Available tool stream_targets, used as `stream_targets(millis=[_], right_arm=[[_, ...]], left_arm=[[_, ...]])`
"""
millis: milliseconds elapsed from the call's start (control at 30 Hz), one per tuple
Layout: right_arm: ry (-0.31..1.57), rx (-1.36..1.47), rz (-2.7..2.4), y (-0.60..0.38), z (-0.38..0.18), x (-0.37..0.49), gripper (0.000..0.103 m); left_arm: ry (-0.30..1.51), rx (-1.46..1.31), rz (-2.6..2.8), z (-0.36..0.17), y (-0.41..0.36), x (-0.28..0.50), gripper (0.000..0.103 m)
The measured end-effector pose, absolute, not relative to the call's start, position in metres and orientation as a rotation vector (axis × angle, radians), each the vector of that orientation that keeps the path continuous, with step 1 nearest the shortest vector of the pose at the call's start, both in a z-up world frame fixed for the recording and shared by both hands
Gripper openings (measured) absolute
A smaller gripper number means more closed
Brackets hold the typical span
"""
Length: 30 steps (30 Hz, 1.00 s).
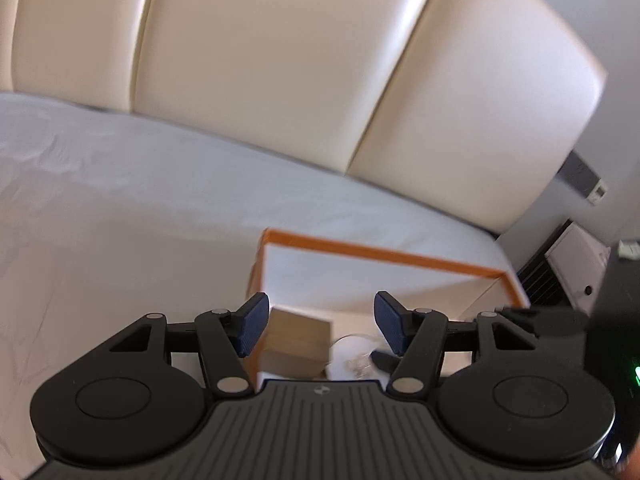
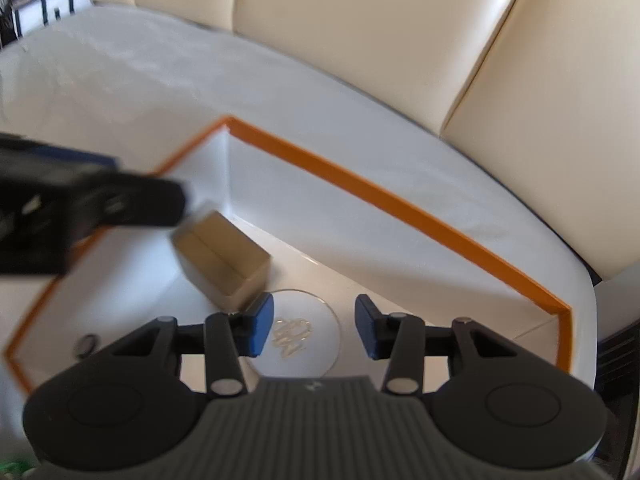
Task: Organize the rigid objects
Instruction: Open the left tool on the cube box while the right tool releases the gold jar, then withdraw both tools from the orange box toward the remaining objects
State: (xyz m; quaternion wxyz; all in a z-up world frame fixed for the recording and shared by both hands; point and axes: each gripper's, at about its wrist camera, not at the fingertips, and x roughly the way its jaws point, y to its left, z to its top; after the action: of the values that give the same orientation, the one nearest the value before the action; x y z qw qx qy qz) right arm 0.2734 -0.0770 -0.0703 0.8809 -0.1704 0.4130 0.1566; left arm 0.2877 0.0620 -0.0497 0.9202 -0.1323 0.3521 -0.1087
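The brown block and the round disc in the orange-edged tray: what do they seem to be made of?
The block looks like matte cardboard, or perhaps wood: flat tan faces with a seam across the top. The disc looks like clear glass or plastic: a thin see-through rim with a pale squiggle on it. The tray looks like white card with orange edging.

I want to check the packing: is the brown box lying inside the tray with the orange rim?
Yes, the brown box lies on the white floor of the orange-rimmed tray, beside a clear round disc.
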Motion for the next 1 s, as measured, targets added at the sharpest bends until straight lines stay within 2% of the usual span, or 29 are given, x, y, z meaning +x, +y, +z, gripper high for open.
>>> stream_targets(millis=[400,600,767,1000], right_arm=[[0.705,-0.252,0.300,-0.111,-0.024,0.171,0.047],[0.598,-0.190,0.254,-0.127,-0.020,0.112,0.047],[0.593,-0.127,0.222,-0.138,-0.023,0.067,0.047],[0.704,-0.049,0.170,-0.152,-0.058,0.028,0.048]], left_arm=[[0.694,-0.181,-0.265,-0.023,0.032,0.216,0.071],[0.659,-0.157,-0.279,-0.019,0.026,0.167,0.071],[0.744,-0.171,-0.318,-0.033,0.024,0.140,0.071],[0.906,-0.201,-0.326,-0.069,0.028,0.117,0.071]])
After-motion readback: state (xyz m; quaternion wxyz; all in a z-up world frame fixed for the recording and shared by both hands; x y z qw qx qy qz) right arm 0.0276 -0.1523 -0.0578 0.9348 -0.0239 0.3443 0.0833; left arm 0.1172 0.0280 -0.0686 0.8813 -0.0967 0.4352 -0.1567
